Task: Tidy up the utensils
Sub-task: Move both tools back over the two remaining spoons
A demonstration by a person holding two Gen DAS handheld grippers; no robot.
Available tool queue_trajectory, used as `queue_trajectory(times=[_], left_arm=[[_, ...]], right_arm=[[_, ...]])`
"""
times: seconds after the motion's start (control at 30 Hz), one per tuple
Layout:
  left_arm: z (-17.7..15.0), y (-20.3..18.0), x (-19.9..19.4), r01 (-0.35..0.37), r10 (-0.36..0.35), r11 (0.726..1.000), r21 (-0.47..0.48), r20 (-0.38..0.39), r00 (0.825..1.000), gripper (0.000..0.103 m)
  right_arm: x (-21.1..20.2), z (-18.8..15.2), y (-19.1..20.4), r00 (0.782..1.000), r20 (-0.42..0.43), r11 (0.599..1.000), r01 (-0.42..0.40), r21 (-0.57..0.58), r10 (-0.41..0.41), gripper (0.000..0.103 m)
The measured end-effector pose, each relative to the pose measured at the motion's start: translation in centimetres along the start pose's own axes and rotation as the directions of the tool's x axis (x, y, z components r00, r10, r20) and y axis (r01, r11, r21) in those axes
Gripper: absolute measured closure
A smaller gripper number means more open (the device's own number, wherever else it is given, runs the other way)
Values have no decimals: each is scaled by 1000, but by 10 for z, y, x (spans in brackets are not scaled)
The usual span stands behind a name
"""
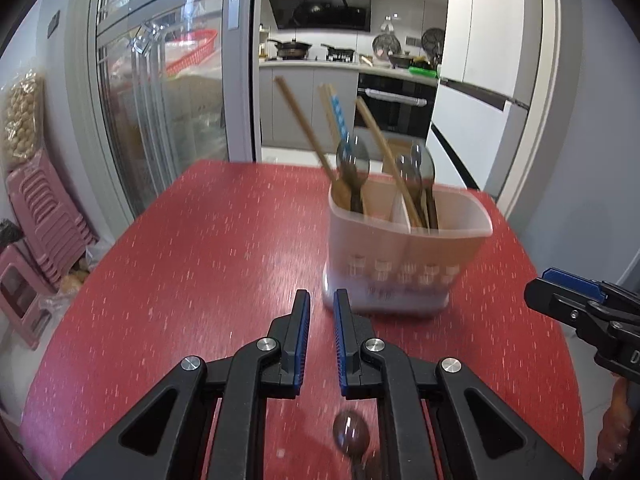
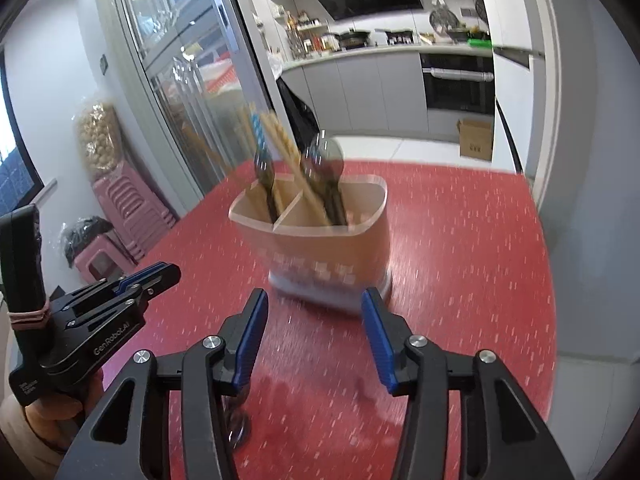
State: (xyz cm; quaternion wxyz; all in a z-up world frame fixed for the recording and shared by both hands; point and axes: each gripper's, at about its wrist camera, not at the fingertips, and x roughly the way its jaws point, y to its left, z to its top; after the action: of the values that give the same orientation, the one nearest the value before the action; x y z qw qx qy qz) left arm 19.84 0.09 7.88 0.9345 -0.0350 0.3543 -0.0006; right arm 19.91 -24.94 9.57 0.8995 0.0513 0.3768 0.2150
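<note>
Spoon [image 1: 350, 434] lying loose on table [image 1: 200, 248] under narrow, empty left gripper [image 1: 322, 312]; right gripper [image 2: 314, 306] wide, empty, near holder [image 2: 320, 248]: could knock holder, spilling chopsticks [image 1: 304, 128].

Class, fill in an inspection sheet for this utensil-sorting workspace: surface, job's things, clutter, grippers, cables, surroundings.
Surface: red speckled table, bare apart from the items below.
Job's things: divided utensil holder standing upright, holding chopsticks and spoons; one loose spoon lies on the table under the left gripper.
Clutter: nothing seen on the table.
Grippers: left gripper nearly shut, nothing between its fingers; right gripper open and empty, facing the holder.
Cables: nothing seen.
Surroundings: glass sliding door, stacked pink stools, kitchen with stove and oven beyond.
</note>
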Motion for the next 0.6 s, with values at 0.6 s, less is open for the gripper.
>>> queue_trajectory(times=[0.6], left_arm=[[-121,54,-17,13,-33,995,-94,-223,974,64]], right_arm=[[26,-117,49,950,-311,999,21,41,-8,51]])
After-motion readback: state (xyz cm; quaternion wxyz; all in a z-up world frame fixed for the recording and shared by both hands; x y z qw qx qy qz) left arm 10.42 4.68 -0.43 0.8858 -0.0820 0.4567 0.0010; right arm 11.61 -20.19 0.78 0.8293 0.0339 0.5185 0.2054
